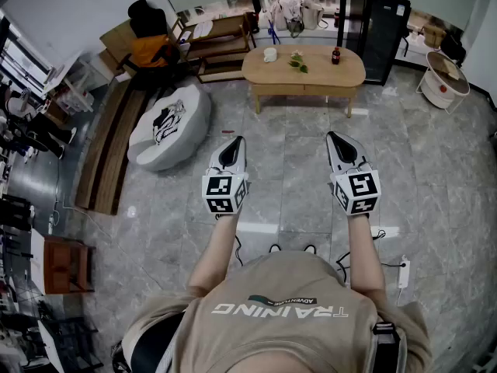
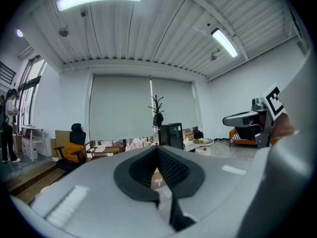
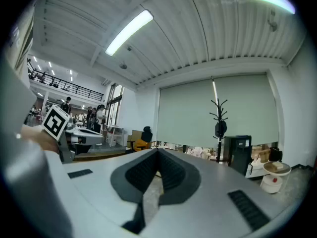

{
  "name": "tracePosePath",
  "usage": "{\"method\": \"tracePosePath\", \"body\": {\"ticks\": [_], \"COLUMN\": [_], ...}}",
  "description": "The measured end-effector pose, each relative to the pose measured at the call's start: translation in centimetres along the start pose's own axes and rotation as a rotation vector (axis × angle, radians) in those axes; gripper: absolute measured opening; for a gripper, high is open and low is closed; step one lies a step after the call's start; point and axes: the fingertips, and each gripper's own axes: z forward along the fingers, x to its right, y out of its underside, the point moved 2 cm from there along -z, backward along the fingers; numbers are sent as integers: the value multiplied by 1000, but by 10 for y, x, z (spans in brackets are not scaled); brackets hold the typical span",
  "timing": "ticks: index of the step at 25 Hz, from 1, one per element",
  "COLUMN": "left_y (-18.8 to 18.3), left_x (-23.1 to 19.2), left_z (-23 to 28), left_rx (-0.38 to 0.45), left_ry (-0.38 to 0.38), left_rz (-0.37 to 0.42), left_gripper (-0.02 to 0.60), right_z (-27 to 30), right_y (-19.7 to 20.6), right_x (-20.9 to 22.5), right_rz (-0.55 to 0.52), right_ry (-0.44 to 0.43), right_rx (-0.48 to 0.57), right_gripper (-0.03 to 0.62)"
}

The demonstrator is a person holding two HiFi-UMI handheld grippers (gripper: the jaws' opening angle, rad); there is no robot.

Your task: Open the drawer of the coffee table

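The wooden coffee table [image 1: 320, 74] stands far ahead on the tiled floor, with a small plant [image 1: 298, 62], a dark bottle [image 1: 335, 55] and a white object [image 1: 269, 54] on its oval top. Its drawer front [image 1: 329, 90] is a plain band under the top and looks closed. My left gripper [image 1: 236, 141] and right gripper [image 1: 331, 136] are held side by side well short of the table, and both point toward it. Both are shut with nothing between the jaws. In the left gripper view the pads [image 2: 171, 168] meet at the tip. The right gripper view shows its pads [image 3: 171, 171] meeting the same way.
A white round pouf [image 1: 167, 127] sits left of the path, beside a long wooden bench [image 1: 109, 154]. A black cabinet [image 1: 380, 29] stands right of the table, a low wooden shelf [image 1: 217, 45] left of it. A round white basket [image 1: 444, 80] is far right, a power strip [image 1: 402, 272] by my feet.
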Motion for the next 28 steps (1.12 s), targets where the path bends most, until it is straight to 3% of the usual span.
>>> {"method": "tracePosePath", "body": {"ticks": [15,21,28], "left_y": [-5,9,31], "left_x": [21,26,-8], "left_z": [2,-8,11], "left_rx": [-3,-30,-41], "left_ry": [-33,-63,-72], "left_rz": [-5,6,-95], "left_gripper": [6,6,6], "right_z": [-22,-13,23], "right_y": [6,27,40], "right_x": [27,16,16], "right_rz": [6,16,31], "right_ry": [6,-75,-88], "right_rx": [30,1,-20], "right_gripper": [6,6,6]}}
